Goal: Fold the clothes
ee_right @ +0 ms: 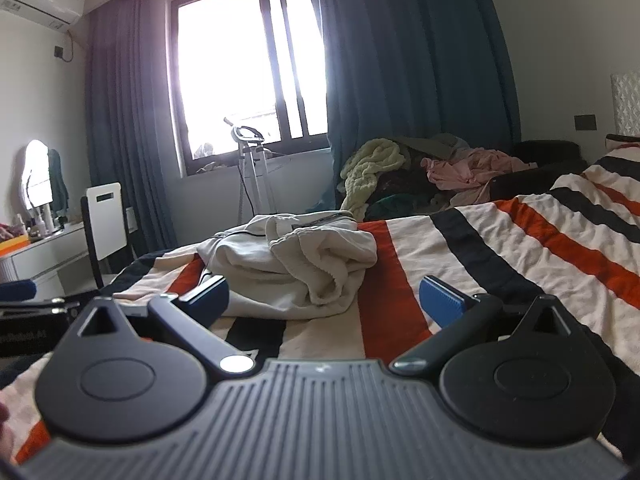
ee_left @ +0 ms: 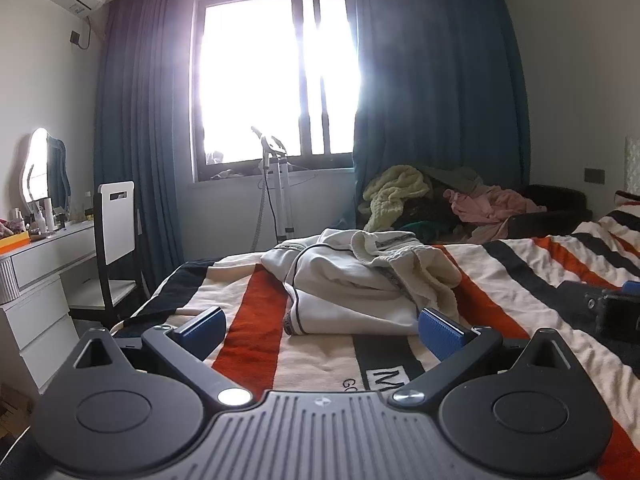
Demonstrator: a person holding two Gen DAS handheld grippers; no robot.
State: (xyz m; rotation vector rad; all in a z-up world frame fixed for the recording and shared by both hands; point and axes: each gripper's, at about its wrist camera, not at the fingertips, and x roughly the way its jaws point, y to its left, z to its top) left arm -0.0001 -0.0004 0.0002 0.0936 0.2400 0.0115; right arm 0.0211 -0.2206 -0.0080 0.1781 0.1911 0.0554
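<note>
A crumpled cream garment with dark piping lies on the striped bed cover, just ahead of my left gripper, which is open and empty with blue pads. In the right wrist view the same garment lies ahead and a little left of my right gripper, also open and empty. The right gripper's body shows at the right edge of the left wrist view. The left gripper shows at the left edge of the right wrist view.
A heap of other clothes, yellow-green and pink, lies on a dark seat beyond the bed. A white dressing table and chair stand to the left. A garment steamer stands under the window.
</note>
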